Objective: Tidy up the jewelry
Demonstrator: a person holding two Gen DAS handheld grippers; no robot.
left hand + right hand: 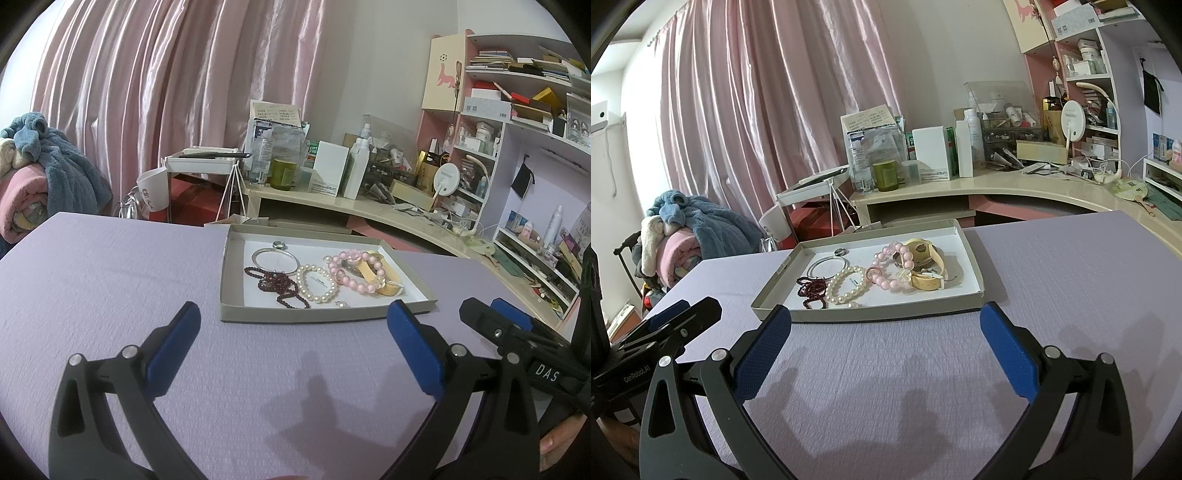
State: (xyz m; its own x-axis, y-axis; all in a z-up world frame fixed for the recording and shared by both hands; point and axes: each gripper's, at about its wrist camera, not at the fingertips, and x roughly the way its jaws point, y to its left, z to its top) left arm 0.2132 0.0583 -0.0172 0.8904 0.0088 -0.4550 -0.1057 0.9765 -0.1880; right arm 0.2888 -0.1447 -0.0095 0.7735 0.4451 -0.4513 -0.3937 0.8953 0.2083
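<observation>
A shallow grey cardboard tray (236,314) (775,312) lies on the lilac table. Inside it are a dark red bead necklace (280,286) (812,288), a white pearl bracelet (318,284) (846,286), a pink bead bracelet (352,271) (892,267), a yellow watch (386,278) (925,266), a thin silver bangle (275,260) (827,266) and a small ring (279,244) (840,252). My left gripper (293,325) is open just short of the tray's near wall. My right gripper (886,325) is open too, nothing between its fingers. Each gripper shows at the other view's edge.
A cluttered cream desk (332,206) (997,184) with bottles, boxes and a round mirror (448,179) stands behind the table. Shelves (517,110) fill the right. Pink curtains hang behind. A heap of blankets (40,166) (683,229) sits at the left.
</observation>
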